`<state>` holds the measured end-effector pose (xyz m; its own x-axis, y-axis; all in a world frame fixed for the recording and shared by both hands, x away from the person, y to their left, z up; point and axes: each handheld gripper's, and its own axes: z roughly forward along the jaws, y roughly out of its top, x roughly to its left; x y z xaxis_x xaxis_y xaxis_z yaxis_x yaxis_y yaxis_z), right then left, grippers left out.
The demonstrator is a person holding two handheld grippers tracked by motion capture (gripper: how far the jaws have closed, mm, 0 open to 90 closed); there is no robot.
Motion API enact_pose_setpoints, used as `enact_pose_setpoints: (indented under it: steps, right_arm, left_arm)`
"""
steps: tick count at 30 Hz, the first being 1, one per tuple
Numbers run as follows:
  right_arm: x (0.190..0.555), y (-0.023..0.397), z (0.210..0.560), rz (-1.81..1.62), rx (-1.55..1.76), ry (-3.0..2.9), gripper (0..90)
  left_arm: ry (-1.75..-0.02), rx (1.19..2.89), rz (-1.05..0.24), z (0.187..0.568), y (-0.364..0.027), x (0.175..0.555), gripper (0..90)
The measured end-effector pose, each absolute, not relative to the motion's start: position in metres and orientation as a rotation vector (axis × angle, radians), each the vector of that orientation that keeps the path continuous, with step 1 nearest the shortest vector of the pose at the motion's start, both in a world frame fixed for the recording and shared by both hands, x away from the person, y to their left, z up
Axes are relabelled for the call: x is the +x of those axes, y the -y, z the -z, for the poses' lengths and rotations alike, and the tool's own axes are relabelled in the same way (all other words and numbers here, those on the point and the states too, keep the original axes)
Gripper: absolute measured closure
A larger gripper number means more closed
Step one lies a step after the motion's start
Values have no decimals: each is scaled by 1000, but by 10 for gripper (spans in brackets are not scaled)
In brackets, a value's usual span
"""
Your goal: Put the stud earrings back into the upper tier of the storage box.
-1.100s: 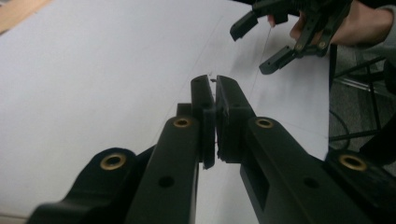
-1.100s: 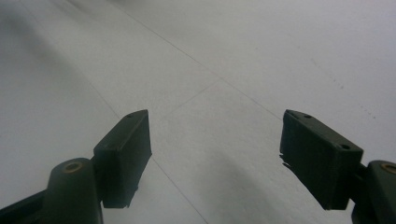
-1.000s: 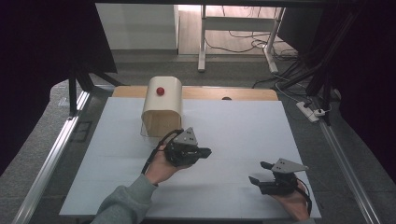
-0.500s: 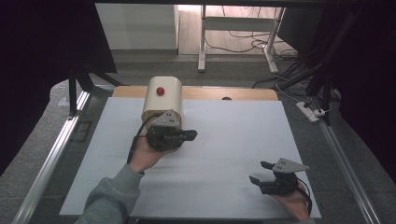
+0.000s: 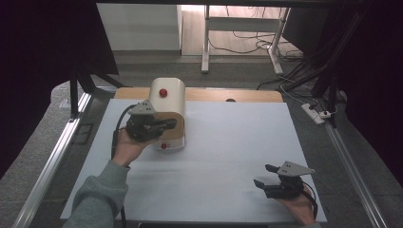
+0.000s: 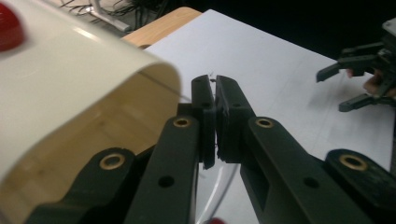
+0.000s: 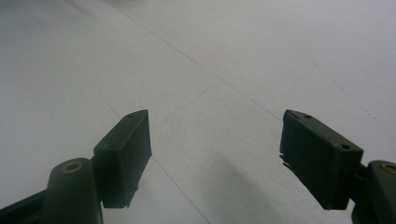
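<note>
Bread box (image 5: 167, 102) front partly hidden behind left gripper (image 5: 172, 124).

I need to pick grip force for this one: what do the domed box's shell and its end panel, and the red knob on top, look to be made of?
The domed box has a cream shell, smooth with a soft sheen, probably painted metal or plastic. Its end panel is tan with faint grain, likely wood or bamboo. The red knob is glossy with a highlight, probably plastic or lacquered wood.

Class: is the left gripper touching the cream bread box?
Cannot tell. In the left gripper view the shut left gripper sits beside the cream bread box, neither contact nor gap plain.
</note>
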<state>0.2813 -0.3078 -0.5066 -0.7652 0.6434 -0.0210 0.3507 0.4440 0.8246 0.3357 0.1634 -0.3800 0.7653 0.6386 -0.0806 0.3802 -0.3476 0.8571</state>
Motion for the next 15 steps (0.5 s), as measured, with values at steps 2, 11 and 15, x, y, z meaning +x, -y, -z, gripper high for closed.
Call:
enact_pose_setpoints:
  steps: [2,11,15]
  right_arm:
    - [281,308,507,-1234,850,-2370,240]
    - [280,310,507,-1232,858,-2367,240]
    - [280,309,507,-1225,856,-2368,240]
  left_arm:
    - [-783,1975,-337,381,-167,337,858]
    - [-823,1971,-373,391,-173,335,587]
    - [-835,1952,-373,393,-179,326,460]
